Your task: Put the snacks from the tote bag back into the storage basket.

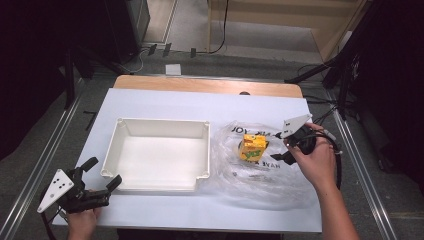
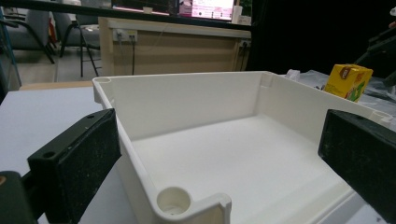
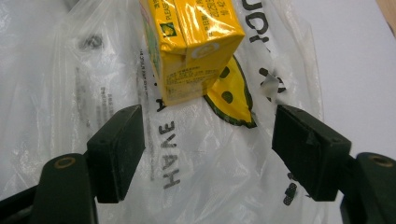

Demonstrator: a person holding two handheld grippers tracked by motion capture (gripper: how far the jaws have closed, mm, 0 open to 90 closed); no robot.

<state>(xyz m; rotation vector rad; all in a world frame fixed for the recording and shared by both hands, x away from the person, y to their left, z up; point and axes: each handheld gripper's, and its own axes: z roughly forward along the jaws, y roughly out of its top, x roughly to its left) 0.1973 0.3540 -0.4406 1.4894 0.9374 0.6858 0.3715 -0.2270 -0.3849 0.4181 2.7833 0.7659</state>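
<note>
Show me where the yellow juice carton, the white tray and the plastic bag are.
yellow juice carton (image 1: 252, 146), high view, on its top face.
white tray (image 1: 157, 121), high view, on its far rim.
plastic bag (image 3: 196, 177), right gripper view, on the clear film by the lettering.

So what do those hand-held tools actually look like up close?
Each is a black tool with two blocky black jaws. The left tool carries a grey three-cornered plate dotted with dark holes; the right tool has a similar pale plate. Dark cables trail from both. The person's forearms are bare, with no sleeves.
</note>
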